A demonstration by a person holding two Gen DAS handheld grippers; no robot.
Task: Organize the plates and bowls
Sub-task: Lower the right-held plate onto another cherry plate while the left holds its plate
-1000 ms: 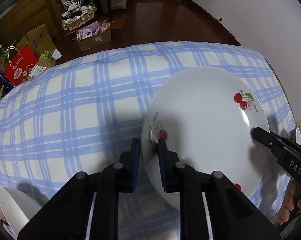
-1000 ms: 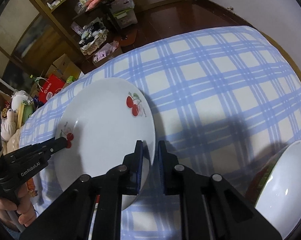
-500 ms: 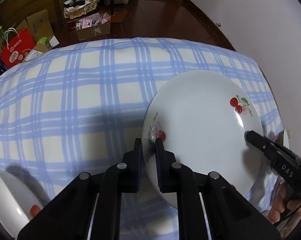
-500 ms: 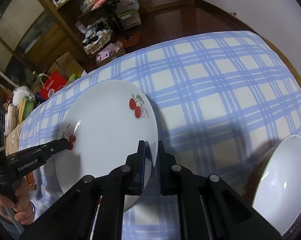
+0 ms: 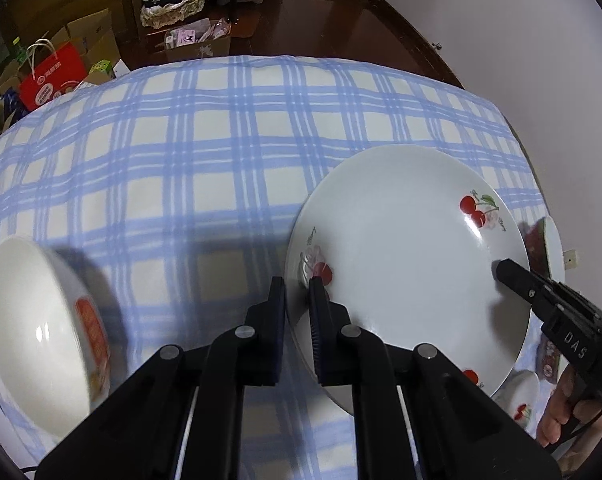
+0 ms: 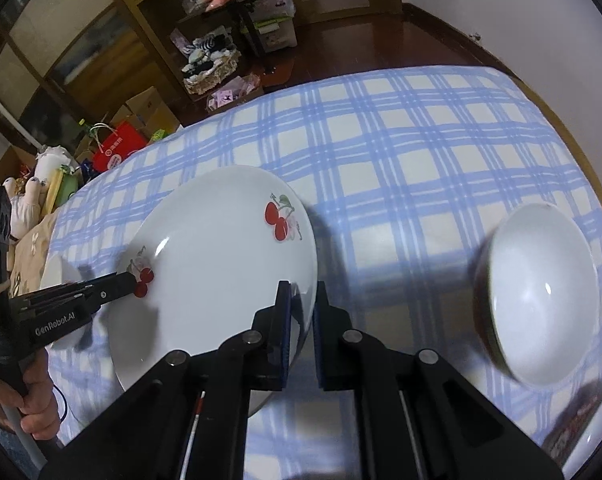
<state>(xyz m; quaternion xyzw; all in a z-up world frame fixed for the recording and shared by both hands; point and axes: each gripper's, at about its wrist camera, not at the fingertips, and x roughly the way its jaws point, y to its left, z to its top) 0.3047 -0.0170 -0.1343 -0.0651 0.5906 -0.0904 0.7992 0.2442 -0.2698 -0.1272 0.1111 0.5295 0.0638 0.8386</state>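
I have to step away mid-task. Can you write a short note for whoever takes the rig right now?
Left tongs: shut on the cherry plate, at its left rim.
Right tongs: shut on the same plate's opposite rim.
The plate is held between both, tilted over the checked cloth.
White bowl lies to the left, another bowl to the right.
Done: plate gripped.
Left: set it down, then sort the bowls.

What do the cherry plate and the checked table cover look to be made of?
Cherry plate: probably glazed ceramic or porcelain; white, glossy, with sharp light glints and printed cherries, though melamine can't be ruled out. Table cover: soft woven or fleecy fabric, matte, showing no shine and draping over the table's edge.
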